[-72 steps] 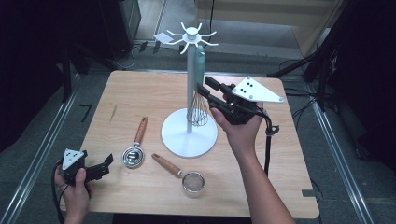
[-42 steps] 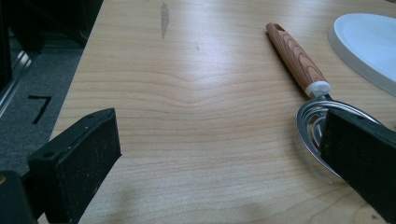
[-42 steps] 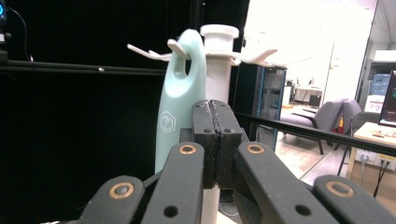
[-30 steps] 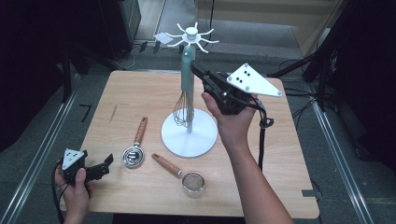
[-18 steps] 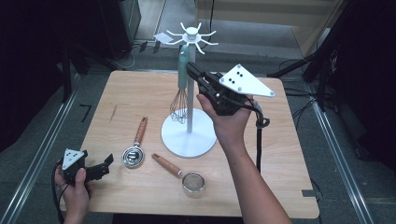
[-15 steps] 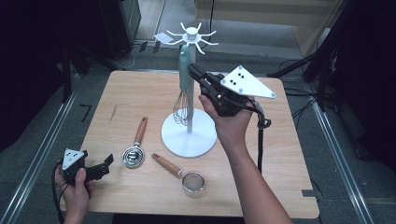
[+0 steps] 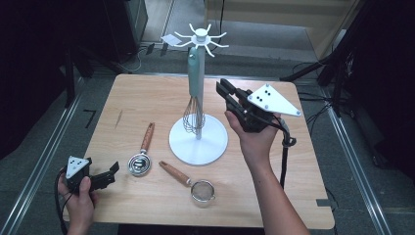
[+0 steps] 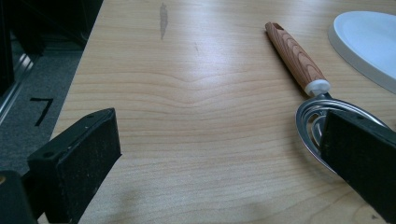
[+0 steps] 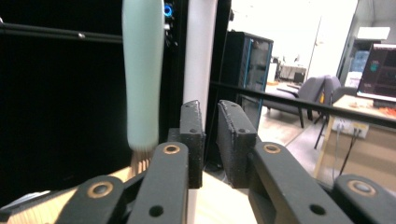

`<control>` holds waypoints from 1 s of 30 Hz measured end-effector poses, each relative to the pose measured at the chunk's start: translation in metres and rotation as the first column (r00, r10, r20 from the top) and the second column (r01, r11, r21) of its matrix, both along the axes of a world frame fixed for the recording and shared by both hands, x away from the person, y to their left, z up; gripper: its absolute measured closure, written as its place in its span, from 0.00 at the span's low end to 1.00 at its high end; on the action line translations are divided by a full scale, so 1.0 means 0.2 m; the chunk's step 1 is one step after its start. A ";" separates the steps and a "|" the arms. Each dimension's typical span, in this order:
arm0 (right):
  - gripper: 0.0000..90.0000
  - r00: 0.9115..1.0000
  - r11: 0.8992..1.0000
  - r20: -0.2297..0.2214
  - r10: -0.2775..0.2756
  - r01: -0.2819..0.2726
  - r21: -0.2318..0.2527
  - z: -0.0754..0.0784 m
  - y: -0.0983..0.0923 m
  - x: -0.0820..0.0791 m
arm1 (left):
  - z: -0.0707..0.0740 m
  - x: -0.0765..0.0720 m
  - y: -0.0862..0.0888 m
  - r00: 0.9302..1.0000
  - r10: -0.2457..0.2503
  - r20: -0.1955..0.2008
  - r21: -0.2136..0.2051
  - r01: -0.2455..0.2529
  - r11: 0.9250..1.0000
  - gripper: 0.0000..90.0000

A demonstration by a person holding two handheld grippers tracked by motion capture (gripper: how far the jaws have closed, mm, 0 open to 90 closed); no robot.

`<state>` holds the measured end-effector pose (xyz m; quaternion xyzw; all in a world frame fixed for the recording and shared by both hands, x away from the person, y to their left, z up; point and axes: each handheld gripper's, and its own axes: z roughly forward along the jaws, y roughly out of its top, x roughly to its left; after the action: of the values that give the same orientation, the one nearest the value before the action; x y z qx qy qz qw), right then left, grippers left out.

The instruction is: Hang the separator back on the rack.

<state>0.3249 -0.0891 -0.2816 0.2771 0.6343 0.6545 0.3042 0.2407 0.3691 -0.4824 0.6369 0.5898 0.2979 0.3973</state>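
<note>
A whisk [image 7: 194, 93] with a pale mint-green handle and a bulb of thin steel wires hangs upright from the white hook stand [image 7: 198, 139] at the middle of the bench [image 7: 147, 93]. The right gripper [image 7: 224, 89] hovers just beside it, its fingers have just been opening, narrowly apart with nothing between them. The left gripper [image 7: 111, 171], near the front left corner, has fingers wide apart.

We see a wooden-handled scoop [image 7: 141, 155] and a small strainer [image 7: 195, 186] lying near each other on the wooden table [image 7: 147, 98].
</note>
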 end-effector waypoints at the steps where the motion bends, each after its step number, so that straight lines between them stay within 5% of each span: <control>1: 0.88 1.000 1.000 -0.006 -0.005 0.005 -0.002 -0.02 -0.01 0.00 | 0.00 0.00 0.00 1.000 0.001 0.001 0.000 -0.001 1.000 0.00; 14: 0.75 0.990 0.998 -0.134 -0.035 0.028 -0.058 -0.33 -0.11 -0.05 | 0.00 0.00 -0.01 1.000 0.021 0.002 0.032 -0.021 0.999 0.00; 22: 0.64 0.969 0.993 -0.241 -0.053 0.026 -0.114 -0.58 -0.11 -0.15 | 0.01 0.00 -0.02 0.998 0.054 -0.016 0.075 -0.053 0.996 0.00; 27: 0.62 0.954 0.994 -0.295 -0.047 0.017 -0.104 -0.68 -0.13 -0.20 | 0.01 0.00 -0.03 0.997 0.080 -0.017 0.091 -0.078 0.993 0.00; 30: 0.62 0.941 0.995 -0.336 -0.045 0.012 -0.100 -0.76 -0.14 -0.23 | 0.01 0.00 -0.03 0.988 0.156 -0.011 0.112 -0.154 0.982 0.07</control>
<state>0.2782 -0.1179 -0.4328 0.3795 0.7038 0.5615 0.2132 0.2405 0.3630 -0.4794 0.6129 0.6241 0.3538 0.3310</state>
